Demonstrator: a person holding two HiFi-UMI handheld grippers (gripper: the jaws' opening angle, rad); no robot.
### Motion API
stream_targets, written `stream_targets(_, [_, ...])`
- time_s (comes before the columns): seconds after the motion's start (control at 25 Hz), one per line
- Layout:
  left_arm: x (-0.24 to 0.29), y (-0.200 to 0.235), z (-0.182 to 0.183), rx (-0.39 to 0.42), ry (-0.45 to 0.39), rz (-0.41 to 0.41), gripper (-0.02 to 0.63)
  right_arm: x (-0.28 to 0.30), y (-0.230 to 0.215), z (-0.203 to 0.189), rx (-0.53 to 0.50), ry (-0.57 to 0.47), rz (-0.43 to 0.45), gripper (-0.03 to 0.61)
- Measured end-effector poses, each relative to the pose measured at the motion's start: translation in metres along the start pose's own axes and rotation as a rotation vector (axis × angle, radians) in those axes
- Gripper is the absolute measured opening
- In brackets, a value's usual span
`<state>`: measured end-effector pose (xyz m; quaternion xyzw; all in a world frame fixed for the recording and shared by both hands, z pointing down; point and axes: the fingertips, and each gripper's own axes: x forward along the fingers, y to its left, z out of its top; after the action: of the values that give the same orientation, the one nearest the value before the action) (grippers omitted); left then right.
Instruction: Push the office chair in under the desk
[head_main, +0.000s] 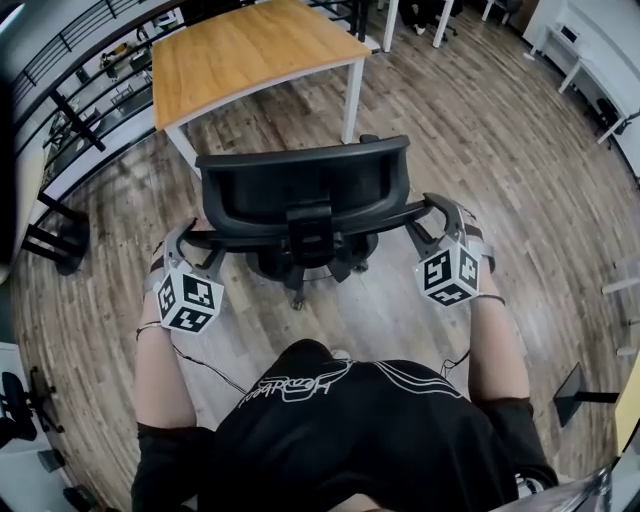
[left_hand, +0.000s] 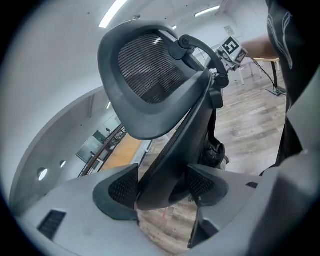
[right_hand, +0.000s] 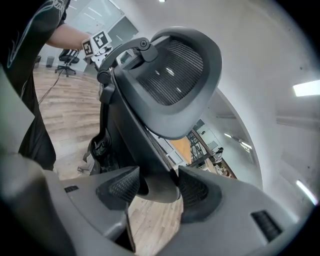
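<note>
In the head view, the office chair's (head_main: 305, 190) backrest hides its seat and most of its base. The counter's (head_main: 250, 55) far corner runs off the top edge.

Shows a black office chair (head_main: 300, 185) from above and behind. Stands upright at centre, facing 12 o'clock. Has a curved plastic backrest with a mesh panel and a dark bar across its rear; hides most of its wheeled base. Is clamped at the bar's ends by the left hand-held gripper (head_main: 186, 238) at 9 o'clock and the right hand-held gripper (head_main: 441, 212) at 3 o'clock. Sits near, not yet under, a light wood counter (head_main: 250, 55) with white legs at 12 o'clock.
</note>
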<state>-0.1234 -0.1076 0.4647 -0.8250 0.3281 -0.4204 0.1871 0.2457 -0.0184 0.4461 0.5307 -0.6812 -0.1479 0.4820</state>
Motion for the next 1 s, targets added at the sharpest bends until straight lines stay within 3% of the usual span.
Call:
stream_targets(0.24, [0.027,0.058,-0.003,-0.022,0.024,-0.038,0.278,0.051,-0.035,0.040,-0.021,0.020,0.004,0.264])
stream_targets(1.0, [0.066,0.045,-0.018,0.002,0.004,-0.028,0.279,0.090,-0.016,0.017,-0.018,-0.015,-0.029,0.264])
